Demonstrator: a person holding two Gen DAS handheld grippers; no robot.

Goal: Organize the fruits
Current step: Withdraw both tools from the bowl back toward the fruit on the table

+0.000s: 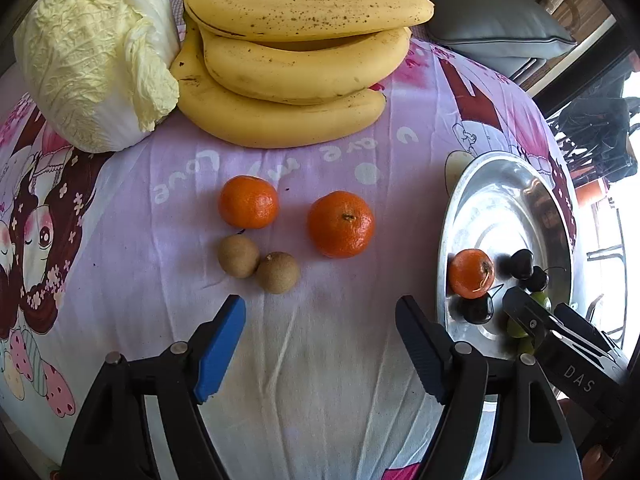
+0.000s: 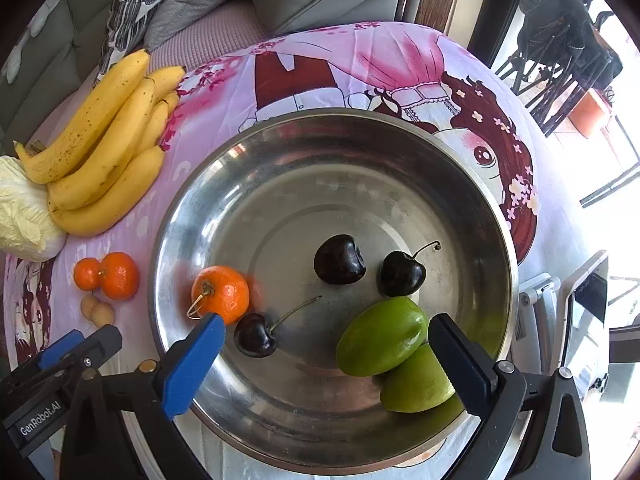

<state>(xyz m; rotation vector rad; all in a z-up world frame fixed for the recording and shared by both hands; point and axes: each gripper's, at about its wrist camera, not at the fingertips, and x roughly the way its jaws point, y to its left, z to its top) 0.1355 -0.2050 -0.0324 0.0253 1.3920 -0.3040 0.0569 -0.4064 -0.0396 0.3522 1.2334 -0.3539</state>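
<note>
1. Left wrist view: left gripper (image 1: pixel 320 334) hung over the cloth with jaws apart, nothing between them.
   - The landmark, the steel plate (image 1: pixel 486 200), sat at right.
   - Left of the plate, still on the cloth (image 1: pixel 352 360): a large tangerine (image 1: pixel 341 224), a smaller tangerine (image 1: pixel 248 201), and two brown round fruits (image 1: pixel 258 261) touching each other just below it.
   - Banana bunch (image 1: pixel 296 76) lay farther from the plate, at the top, long axis running left-right, tips toward the plate side. Cabbage (image 1: pixel 96 56) was beside its stem end.
   - One tangerine in the plate (image 1: pixel 471 273) was near its left rim.

2. Right wrist view: right gripper (image 2: pixel 325 354) stood over the plate's (image 2: pixel 280 160) near rim, jaws wide apart, gripping nothing.
   - In the plate: the tangerine (image 2: pixel 221 293), three dark cherries (image 2: pixel 340 259), two green fruits (image 2: pixel 382 336) touching, long axes slanting up to the right.
   - The uppermost green fruit sat just inside the right finger; contact unclear.

3. Progress, judged: partly done. Six small fruits were plated; two tangerines, two brown fruits and the bananas were left outside.
</note>
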